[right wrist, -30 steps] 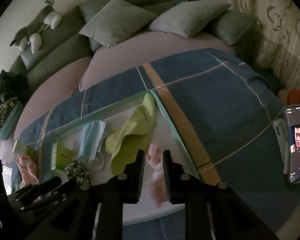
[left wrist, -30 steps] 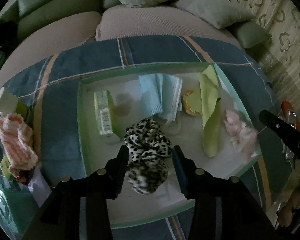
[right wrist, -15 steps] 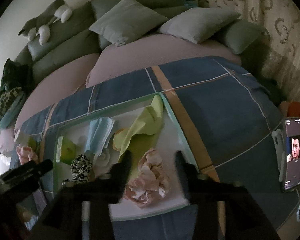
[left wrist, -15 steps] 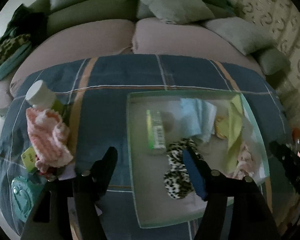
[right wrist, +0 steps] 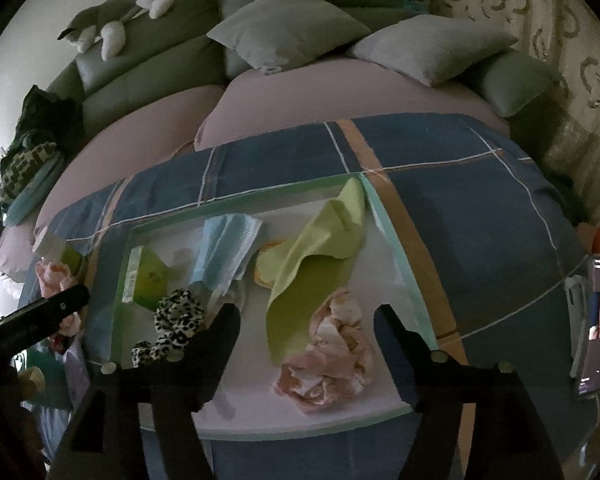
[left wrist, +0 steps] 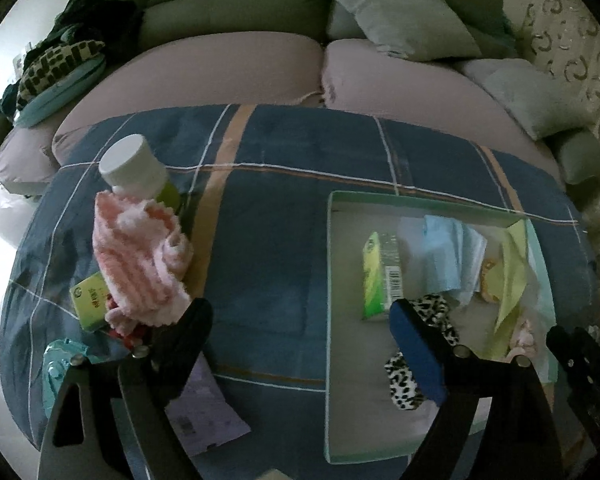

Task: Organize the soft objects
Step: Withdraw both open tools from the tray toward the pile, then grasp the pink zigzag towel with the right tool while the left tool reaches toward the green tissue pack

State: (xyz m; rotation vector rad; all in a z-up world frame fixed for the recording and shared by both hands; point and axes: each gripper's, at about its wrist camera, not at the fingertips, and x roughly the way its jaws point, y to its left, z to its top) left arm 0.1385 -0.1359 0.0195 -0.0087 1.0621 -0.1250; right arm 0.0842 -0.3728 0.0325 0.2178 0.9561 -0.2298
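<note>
Both grippers, left and right, empty, jaws opening. Pink knit cloth lay outside tray. Best pinched mid-bundle, clear of bottle.

Home living room, grey sofa with cushions, plush toy, patterned wallpaper

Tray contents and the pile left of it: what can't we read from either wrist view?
- Orange item in the tray, both views: under the green cloth; kind unclear.
- Leopard fabric, left view: partly behind the left claw, whose jaws are opening with nothing between them.
- Items under the pink knit, left view: mostly covered.
- Box print: too small.
</note>
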